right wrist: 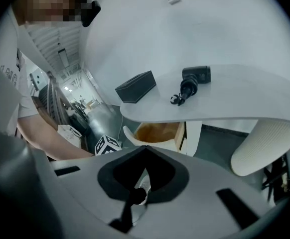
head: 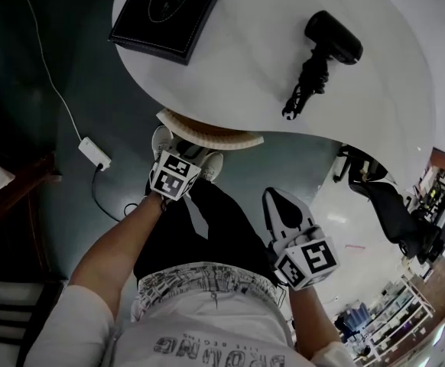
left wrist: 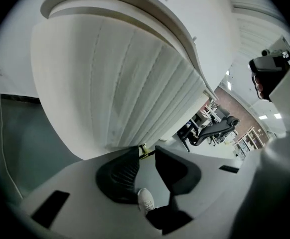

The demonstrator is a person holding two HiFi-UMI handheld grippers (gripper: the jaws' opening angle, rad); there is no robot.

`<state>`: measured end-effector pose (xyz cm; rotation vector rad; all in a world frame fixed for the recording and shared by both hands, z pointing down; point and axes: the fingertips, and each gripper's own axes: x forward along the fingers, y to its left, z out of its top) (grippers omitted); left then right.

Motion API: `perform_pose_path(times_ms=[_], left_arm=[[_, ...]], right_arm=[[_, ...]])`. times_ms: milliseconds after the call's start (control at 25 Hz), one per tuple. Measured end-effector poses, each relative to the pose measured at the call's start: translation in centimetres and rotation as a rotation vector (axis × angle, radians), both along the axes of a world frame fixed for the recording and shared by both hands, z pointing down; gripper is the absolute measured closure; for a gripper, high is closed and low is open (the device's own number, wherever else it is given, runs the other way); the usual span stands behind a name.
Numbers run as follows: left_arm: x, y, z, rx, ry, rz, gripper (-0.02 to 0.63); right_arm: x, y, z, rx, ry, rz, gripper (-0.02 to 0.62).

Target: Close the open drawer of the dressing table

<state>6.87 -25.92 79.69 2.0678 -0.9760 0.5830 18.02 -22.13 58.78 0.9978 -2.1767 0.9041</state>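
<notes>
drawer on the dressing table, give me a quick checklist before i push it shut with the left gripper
1. Drawer open and sticking out below the tabletop: ok.
2. Left gripper empty: ok, its jaws are apart with nothing between them.
3. Left gripper lined up: ok, the ribbed drawer front fills its view just ahead.
4. Gripper touching the front: cannot tell.
5. Nothing poking out of the drawer: cannot tell, only part of the inside shows.
6. Right gripper out of the way: ok, it is shut and off to the side of the drawer.
</notes>
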Motion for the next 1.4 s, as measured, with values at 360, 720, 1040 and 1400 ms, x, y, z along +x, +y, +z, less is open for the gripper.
perform_pose_path(times_ms=[360,720,1040,1400], left_arm=[[0.2,-5.7,-0.8,0.182,0.028,0.021,0.494],[0.3,-10.0,-1.0,0.336,0.002,0.052,0.502],[0.4,-12.1,-1.5,0.444,-0.012,0.047,0.503],[0.6,-12.7,-1.5,0.507,-0.028,0.023,0.502]], right_arm=[[-1.3,-1.9,1.9,0.021,-0.005,0.008,0.586],[-2.4,-2.8,4.3,0.056,-0.012,0.009,0.586],[-3.7,-3.4,5.3,0.088,-0.011,-0.013,0.586],[-4.4,-4.6,5.5,0.102,-0.041,0.018,0.586]])
